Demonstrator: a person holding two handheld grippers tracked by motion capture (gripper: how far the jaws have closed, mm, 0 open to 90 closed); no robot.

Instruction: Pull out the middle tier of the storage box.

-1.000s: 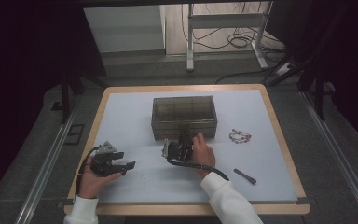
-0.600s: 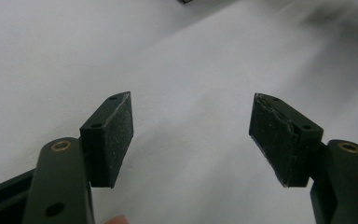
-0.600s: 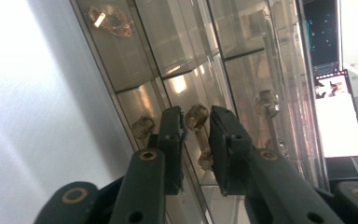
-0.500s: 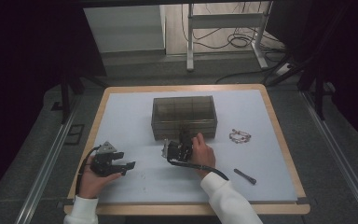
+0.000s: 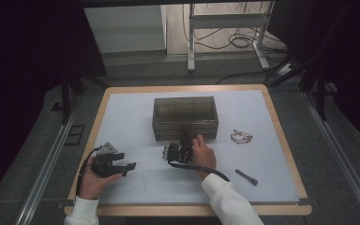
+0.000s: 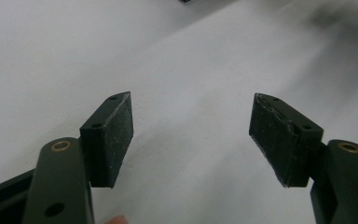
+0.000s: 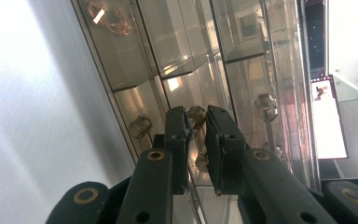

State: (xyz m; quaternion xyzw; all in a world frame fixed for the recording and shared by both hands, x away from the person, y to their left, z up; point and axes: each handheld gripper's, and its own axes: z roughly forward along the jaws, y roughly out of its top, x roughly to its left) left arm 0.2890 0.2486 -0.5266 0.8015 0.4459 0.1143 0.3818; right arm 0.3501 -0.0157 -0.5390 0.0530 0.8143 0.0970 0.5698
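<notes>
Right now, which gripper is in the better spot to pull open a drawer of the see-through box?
Right. The right gripper is already at the clear plastic drawer box, jaws closed around a small drawer knob. The left gripper sits open over bare white table, away from the box.

Readable text: none on the table, the box or either gripper.
Labels, brands, numbers: none legible.

The right claw [image 5: 183,140] has edged slightly toward the drawer box [image 5: 184,117] — little else.
</notes>
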